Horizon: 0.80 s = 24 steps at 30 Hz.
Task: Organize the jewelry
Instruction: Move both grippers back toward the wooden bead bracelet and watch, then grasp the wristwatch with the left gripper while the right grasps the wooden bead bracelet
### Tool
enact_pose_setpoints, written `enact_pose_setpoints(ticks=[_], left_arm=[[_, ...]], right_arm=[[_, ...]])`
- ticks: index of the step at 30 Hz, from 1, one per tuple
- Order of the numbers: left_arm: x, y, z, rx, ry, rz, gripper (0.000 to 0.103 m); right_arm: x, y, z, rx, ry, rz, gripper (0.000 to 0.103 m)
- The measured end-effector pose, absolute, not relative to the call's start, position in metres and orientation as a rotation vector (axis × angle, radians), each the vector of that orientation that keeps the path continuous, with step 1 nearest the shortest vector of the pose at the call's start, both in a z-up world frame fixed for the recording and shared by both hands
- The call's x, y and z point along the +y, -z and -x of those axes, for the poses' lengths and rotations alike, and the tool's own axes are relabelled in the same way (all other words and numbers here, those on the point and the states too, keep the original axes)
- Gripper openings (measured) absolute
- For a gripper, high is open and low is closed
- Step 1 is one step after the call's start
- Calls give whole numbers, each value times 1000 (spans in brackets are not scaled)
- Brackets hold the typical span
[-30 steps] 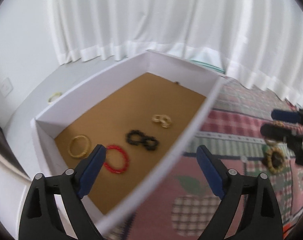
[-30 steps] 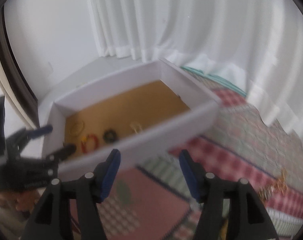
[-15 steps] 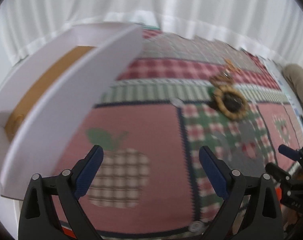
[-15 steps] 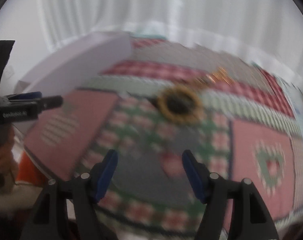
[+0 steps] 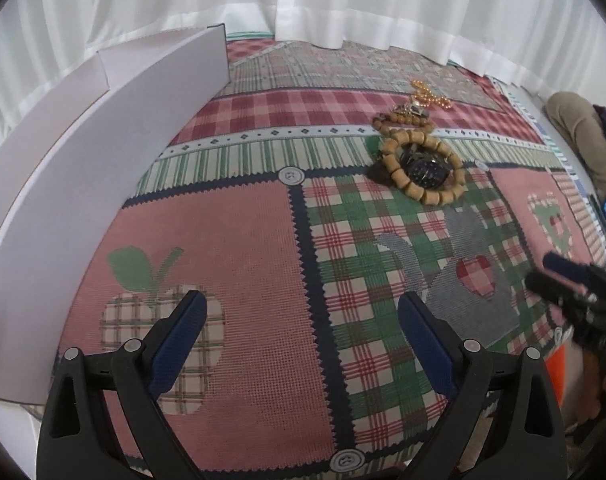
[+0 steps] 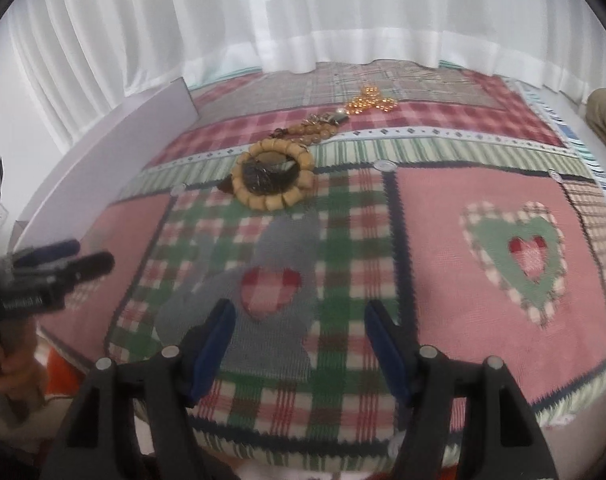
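Views have been swung from white box (image 5: 103,152) to bead bracelet (image 6: 273,178) on quilt (image 5: 263,240) | left gripper (image 5: 301,320), right gripper (image 6: 299,328): held wide open, empty | next pick is suggested

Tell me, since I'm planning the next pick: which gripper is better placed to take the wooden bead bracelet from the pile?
Probably right. The right gripper is open and points nearly straight at the wooden bead bracelet; from the left gripper, also open, the pile sits off to the right.
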<state>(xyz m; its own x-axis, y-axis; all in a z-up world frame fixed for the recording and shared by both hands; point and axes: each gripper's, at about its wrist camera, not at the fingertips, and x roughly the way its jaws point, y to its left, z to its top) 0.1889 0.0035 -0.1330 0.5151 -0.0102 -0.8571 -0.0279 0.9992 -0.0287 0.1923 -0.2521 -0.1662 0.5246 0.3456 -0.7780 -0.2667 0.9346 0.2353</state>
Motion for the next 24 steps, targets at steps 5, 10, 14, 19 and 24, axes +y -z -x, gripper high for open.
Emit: enact_pose_setpoints(ticks=[5,10,14,19,24], left_arm=[[1,138,-191,1043,-6,45,97],[0,142,-192,1054,-4,53,97],[4,144,-193,1060,-10,60,97],[9,150,-196,1077,-23,78,97],[10,155,-198,1088,-27,83,97]], right_arm=[[-254,165,-231,956,-392,-115,69],[-244,173,-275,960,-459,-128,68],[-235,188,-306,991,-492,-130,45],[-230,199,-326,1001,-511,-138,32],[-222,186,-319,970,-547,-115,15]])
